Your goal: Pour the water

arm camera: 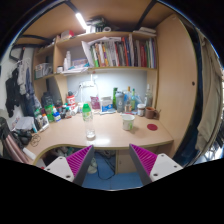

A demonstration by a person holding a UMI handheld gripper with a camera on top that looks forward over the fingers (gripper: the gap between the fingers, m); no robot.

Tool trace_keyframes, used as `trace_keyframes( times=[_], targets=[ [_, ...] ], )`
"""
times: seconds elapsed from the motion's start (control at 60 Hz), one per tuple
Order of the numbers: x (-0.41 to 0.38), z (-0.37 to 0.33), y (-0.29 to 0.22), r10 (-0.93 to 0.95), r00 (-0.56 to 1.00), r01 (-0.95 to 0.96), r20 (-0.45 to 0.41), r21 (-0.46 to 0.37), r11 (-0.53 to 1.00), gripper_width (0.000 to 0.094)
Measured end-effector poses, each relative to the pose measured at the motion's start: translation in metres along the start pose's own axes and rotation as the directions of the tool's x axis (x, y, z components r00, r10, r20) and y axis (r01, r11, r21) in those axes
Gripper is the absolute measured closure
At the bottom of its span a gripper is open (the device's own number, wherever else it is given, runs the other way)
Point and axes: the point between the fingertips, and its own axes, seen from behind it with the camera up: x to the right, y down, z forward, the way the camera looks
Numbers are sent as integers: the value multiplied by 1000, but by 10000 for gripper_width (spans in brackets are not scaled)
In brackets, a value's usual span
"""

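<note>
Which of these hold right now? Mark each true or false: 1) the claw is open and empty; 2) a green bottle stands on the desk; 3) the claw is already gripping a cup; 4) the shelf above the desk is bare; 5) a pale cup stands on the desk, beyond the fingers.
1) True. The claw is open, with nothing between its fingers.
2) True. The green bottle stands upright on the desk.
3) False. The pale cup stands on the desk, well ahead of the claw and untouched.
4) False. The shelf holds a row of books.
5) True. It stands apart from the green bottle, off to one side of it.
</note>
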Motion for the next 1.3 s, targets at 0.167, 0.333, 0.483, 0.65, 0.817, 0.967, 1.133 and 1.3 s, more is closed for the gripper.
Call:
trace_keyframes(
  times=[0.167,0.333,0.483,0.65,0.817,0.967,1.133,1.3],
  targets=[
    [0,-23,-6,0,999,1,-43,33,999,114],
    [-7,-23,-16,-12,999,15,-52,61,998,114],
    [-21,9,-16,-4,1000,5,-13,72,997,112],
    [-48,85,-12,-25,998,19,56,92,996,110],
    [-90,195,-17,-54,988,38,144,111,993,116],
    [-142,295,-16,-55,975,32,214,114,993,116],
    [-162,378,-20,-78,982,54,171,142,988,117],
    [-162,420,-34,-120,987,97,104,198,975,438]
  ],
)
